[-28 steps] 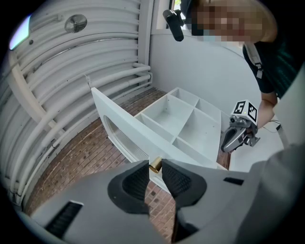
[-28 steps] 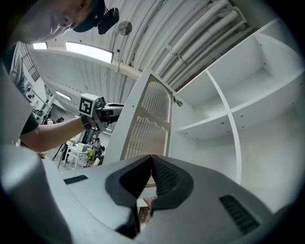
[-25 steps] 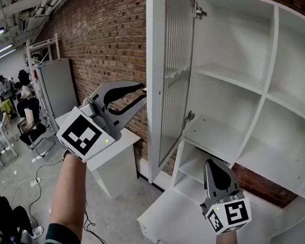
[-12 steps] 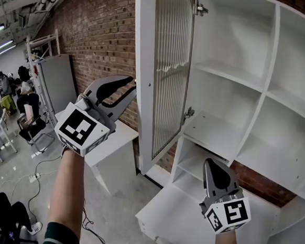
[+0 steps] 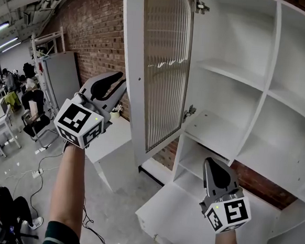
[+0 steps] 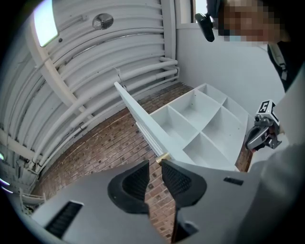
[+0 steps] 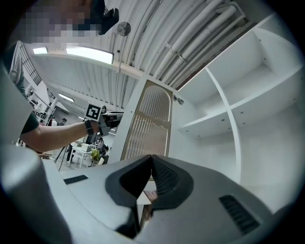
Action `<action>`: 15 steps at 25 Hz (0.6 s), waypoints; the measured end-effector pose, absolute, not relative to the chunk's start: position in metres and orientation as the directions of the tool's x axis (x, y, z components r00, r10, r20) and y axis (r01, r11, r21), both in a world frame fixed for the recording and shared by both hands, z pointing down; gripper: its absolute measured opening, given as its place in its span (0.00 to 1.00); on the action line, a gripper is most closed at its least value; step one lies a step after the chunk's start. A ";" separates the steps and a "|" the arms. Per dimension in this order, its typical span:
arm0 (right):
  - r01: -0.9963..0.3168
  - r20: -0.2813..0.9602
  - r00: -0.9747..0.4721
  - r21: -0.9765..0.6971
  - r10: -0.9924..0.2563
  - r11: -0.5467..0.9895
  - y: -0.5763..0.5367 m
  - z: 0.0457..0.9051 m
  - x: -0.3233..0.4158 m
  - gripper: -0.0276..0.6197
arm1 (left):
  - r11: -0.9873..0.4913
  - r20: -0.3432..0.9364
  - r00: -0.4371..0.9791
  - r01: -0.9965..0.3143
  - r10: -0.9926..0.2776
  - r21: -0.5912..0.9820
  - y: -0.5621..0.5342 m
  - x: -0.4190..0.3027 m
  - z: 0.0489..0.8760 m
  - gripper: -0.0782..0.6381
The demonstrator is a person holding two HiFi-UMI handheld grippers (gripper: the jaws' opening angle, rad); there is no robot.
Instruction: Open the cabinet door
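Note:
The white cabinet (image 5: 235, 78) stands with bare shelves showing. Its tall door (image 5: 164, 67), ribbed glass in a white frame, is swung well out to the left. My left gripper (image 5: 121, 87) is at the door's free edge. In the left gripper view its jaws (image 6: 155, 164) pinch a small brass knob (image 6: 162, 156) on that edge. My right gripper (image 5: 214, 168) hangs low in front of the lower shelves, away from the door. Its jaws (image 7: 151, 159) are shut with nothing in them.
A brick wall (image 5: 96, 30) runs behind the door. A low white table (image 5: 106, 141) and a grey locker (image 5: 61, 80) stand left of the door. A white panel (image 5: 177, 210) lies low in front of the cabinet. People sit at desks (image 5: 12, 97) far left; cables (image 5: 27, 172) cross the floor.
The door has swung further out to the left, with my left gripper moving left along with its edge and rolling a little. The right gripper has stayed put.

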State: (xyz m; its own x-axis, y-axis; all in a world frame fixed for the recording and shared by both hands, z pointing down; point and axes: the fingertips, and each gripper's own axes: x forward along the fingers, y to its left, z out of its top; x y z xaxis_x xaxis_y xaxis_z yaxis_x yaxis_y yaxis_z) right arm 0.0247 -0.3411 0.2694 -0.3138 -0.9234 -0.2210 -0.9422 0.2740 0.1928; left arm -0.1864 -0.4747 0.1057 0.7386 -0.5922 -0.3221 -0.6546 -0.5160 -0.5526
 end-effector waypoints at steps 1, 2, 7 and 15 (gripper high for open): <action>-0.942 -0.221 -0.316 0.192 -0.923 0.276 -0.341 0.269 0.026 0.05 | -0.516 -0.322 0.736 -0.657 -0.595 -0.549 -0.475 -0.187 0.106 0.23; -0.941 -0.222 -0.317 0.191 -0.922 0.278 -0.340 0.269 0.027 0.05 | -0.513 -0.324 0.732 -0.661 -0.599 -0.547 -0.475 -0.187 0.105 0.23; -0.941 -0.219 -0.321 0.185 -0.921 0.284 -0.339 0.273 0.035 0.05 | -0.490 -0.363 0.699 -0.701 -0.617 -0.517 -0.467 -0.193 0.102 0.23; -0.935 -0.212 -0.340 0.179 -0.916 0.305 -0.340 0.276 0.043 0.05 | -0.483 -0.372 0.654 -0.747 -0.659 -0.457 -0.445 -0.195 0.117 0.21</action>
